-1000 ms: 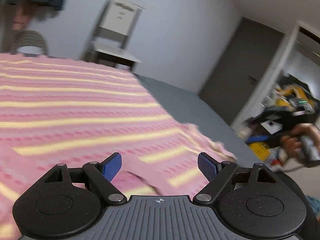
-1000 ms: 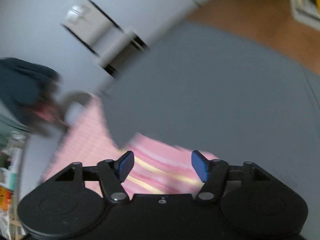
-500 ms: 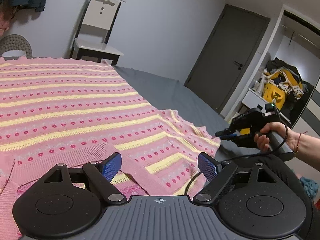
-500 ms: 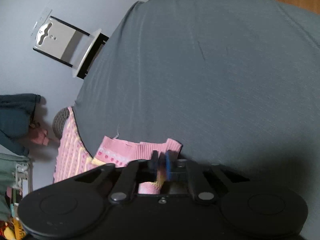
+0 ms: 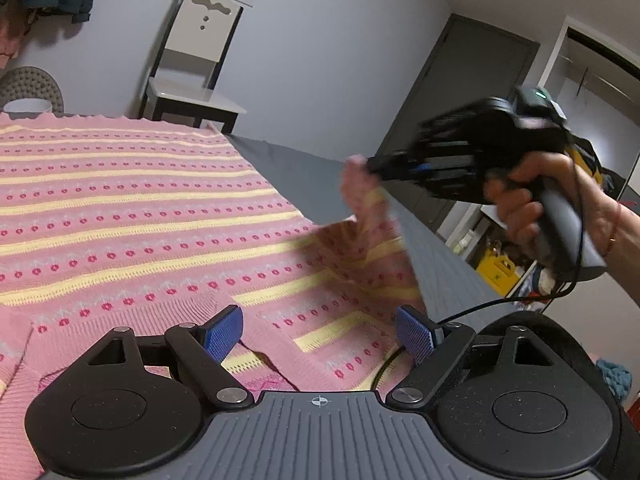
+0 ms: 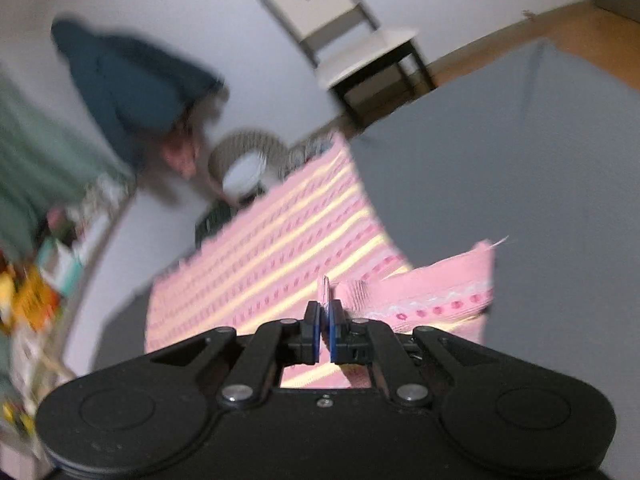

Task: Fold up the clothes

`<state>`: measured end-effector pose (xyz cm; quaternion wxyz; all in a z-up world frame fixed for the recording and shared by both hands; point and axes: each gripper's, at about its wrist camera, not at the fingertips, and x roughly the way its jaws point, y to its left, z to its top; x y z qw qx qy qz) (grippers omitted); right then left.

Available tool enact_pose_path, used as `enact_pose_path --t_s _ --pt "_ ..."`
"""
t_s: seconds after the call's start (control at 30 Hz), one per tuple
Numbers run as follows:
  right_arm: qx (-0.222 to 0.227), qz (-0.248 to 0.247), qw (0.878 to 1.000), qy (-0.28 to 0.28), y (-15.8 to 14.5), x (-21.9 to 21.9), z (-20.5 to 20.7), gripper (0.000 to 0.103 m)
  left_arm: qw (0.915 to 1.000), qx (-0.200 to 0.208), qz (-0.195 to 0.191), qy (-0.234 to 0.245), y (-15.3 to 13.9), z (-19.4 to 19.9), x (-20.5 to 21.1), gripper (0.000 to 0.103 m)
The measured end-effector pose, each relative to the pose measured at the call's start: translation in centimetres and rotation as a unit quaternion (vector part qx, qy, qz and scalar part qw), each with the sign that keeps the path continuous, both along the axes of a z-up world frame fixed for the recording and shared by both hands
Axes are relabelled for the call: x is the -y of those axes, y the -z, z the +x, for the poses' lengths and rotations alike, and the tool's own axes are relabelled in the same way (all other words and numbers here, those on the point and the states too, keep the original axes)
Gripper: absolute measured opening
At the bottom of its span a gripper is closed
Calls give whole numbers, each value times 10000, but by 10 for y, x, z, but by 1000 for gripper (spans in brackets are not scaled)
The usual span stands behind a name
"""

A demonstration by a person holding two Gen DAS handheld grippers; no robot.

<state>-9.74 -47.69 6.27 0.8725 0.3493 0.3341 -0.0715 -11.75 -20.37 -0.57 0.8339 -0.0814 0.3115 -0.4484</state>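
sweater (image 5: 132, 216): we have it spread flat on the grey bed (image 5: 304, 176), its sleeve raised at 2 o'clock.
right gripper (image 6: 325, 326): we pinch the cuff, ready to fold inward.
left gripper (image 5: 318, 334): wide, empty, over the neckline.

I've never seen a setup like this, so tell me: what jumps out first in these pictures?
A big pink sweater with yellow stripes lies spread over a grey bed. At the right of the left wrist view, a hand holds the right gripper, shut on the sweater's sleeve and holding it up off the bed. The left gripper hangs open over the near edge of the sweater.
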Motion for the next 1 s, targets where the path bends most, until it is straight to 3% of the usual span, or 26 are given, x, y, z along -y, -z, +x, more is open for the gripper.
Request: enact_pose_path --t_s 0.2,0.47,0.57,0.63,0.67,0.7,0.8,0.87,0.97,1.0 --pt "-468 -211 9960 -736 27 -68 35 5 9999 -70 47 -108 4 7 -7 84" --pt "-874 -282 9833 -1574 54 -118 26 9 9985 -371 -39 -409 20 22 -13 84" --pt "-674 -259 9850 -1570 41 -108 7 14 9972 -531 -130 -508 27 27 -14 84" --pt "-328 -421 9899 -1315 24 -91 -2 26 9971 -540 -202 -492 27 25 -13 84" --pt "-253 -680 9911 -1114 16 -78 -6 32 9971 -531 -266 -482 27 25 -13 84" --pt "-186 -939 9912 -918 7 -66 -9 32 9970 -522 -330 -471 27 25 -12 84" --pt "-419 -1796 9786 -916 2 -39 4 32 9954 -657 -541 -434 29 27 -9 84" --pt "-607 -2332 9624 -1252 3 -28 19 32 9950 -705 -602 -374 31 25 -6 84" --pt "-821 -2221 9560 -1732 14 -24 39 32 9962 -617 -571 -237 32 21 0 84" --pt "-892 -2183 9532 -1891 17 -23 46 25 9966 -572 -564 -169 31 20 2 84"
